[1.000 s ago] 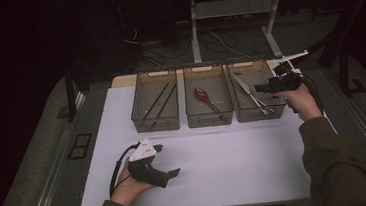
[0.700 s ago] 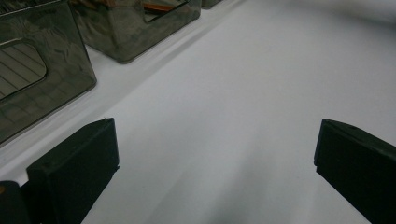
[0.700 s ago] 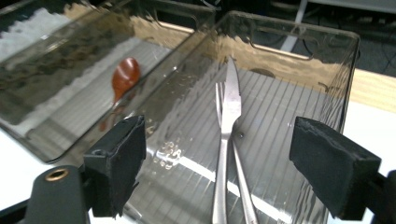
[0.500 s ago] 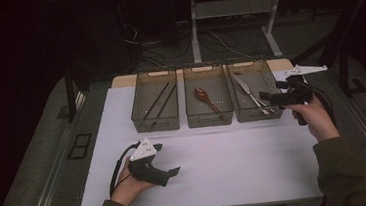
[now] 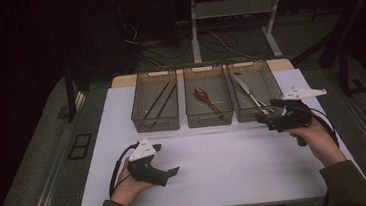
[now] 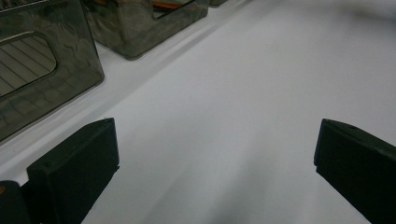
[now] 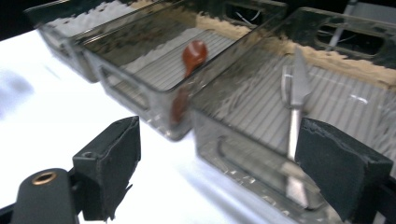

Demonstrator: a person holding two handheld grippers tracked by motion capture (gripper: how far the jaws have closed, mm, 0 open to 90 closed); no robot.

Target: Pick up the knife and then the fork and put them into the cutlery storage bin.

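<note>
Three smoky clear bins stand in a row at the back of the white mat point(image 5: 226, 159). The left bin point(image 5: 155, 127) holds dark sticks point(image 5: 158, 102), the middle bin point(image 5: 210, 122) a red spoon point(image 5: 205, 98), and the right bin point(image 5: 269, 83) metal cutlery point(image 5: 250, 94). My right gripper point(image 5: 262, 117) hovers at the right bin's front wall. Its jaws have just been opening and now stand open with nothing between them. In the right gripper view point(image 7: 217, 158) the spoon point(image 7: 191, 56) and cutlery point(image 7: 294, 93) lie beyond the jaws. My left gripper point(image 5: 168, 158) rests open on the mat, empty point(image 6: 215, 154).
In the left gripper view a bin's wall point(image 6: 42, 88) stands close at the left and another bin point(image 6: 140, 28) lies behind it. Bare white mat stretches between the two hands. Cables and table legs point(image 5: 194, 26) sit in the dark behind the bins.
My right gripper has drawn back from over the right bin toward the person and now sits by its front wall. The left hand has stayed put.
</note>
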